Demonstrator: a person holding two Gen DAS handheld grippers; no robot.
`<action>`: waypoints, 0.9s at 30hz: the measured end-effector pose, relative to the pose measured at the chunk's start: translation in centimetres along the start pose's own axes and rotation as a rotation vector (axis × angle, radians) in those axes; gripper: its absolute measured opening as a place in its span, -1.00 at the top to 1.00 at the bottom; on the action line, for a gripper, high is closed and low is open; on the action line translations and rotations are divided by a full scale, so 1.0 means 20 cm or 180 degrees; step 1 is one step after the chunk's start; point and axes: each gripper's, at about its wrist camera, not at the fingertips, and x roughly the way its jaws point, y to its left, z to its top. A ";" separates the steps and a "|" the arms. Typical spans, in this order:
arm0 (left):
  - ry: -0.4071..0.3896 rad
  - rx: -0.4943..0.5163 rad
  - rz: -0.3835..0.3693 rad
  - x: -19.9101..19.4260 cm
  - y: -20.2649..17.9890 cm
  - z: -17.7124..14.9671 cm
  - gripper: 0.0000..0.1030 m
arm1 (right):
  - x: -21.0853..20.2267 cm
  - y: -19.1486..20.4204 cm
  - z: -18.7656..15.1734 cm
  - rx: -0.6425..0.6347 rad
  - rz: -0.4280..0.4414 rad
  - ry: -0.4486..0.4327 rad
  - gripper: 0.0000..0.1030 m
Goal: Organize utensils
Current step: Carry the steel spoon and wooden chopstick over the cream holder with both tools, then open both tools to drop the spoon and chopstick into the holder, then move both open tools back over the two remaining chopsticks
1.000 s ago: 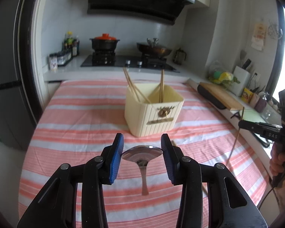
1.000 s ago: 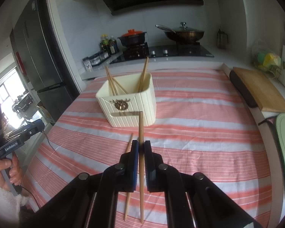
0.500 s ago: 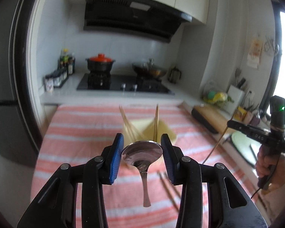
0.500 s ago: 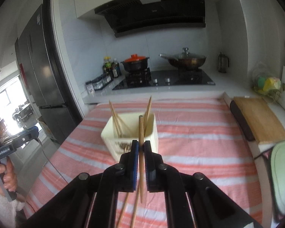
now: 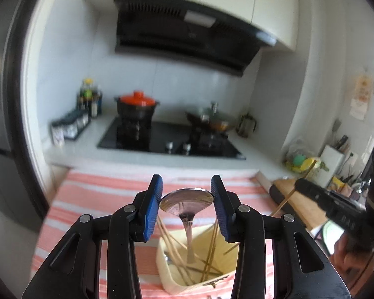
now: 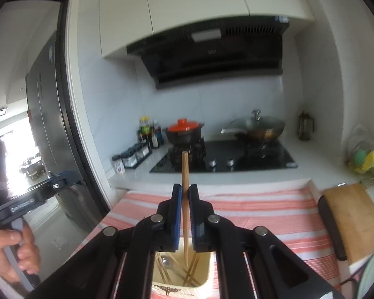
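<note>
My left gripper is shut on the bowl of a steel spoon, whose handle hangs down over the open top of the cream utensil holder. Several chopsticks lean inside the holder. In the right wrist view my right gripper is shut on a wooden chopstick that stands upright, its lower end above the utensil holder. Another spoon lies in the holder's bottom. The right gripper with its chopstick also shows at the right of the left wrist view.
The holder stands on a table with a red and white striped cloth. Behind it is a counter with a stove, an orange-lidded pot and a wok. A wooden cutting board lies at the right. A fridge stands at the left.
Both grippers have risen and moved forward over the holder, which now sits low in both views. The spoon and the chopstick stay gripped as before.
</note>
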 end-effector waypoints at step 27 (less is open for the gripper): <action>0.1294 0.0565 0.0049 -0.30 0.09 -0.87 -0.77 | -0.18 -0.01 -0.65 -0.0289 -0.0170 0.0672 -0.01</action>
